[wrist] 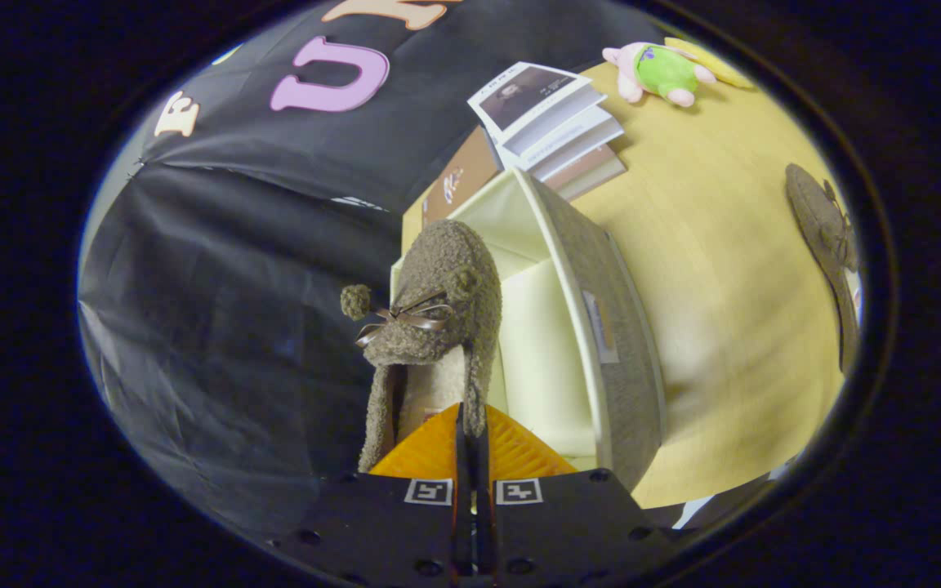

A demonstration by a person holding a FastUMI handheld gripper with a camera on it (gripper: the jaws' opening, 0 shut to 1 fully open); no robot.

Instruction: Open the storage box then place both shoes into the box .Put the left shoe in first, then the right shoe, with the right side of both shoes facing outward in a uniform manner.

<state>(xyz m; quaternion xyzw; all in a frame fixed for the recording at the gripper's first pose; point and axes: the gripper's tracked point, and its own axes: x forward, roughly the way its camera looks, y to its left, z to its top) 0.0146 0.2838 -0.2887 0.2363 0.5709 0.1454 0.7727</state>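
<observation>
Claw [470,445] clamped tight on fuzzy slipper's [438,327] heel rim, above open storage box [601,310]; soft, light, floppy.

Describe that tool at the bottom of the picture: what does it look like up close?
The gripper has two flat fingers with ribbed faces, set on dark, flat body plates dotted with round screw holes. Each plate bears a small square black-and-white marker near the narrow slot between them.
</observation>
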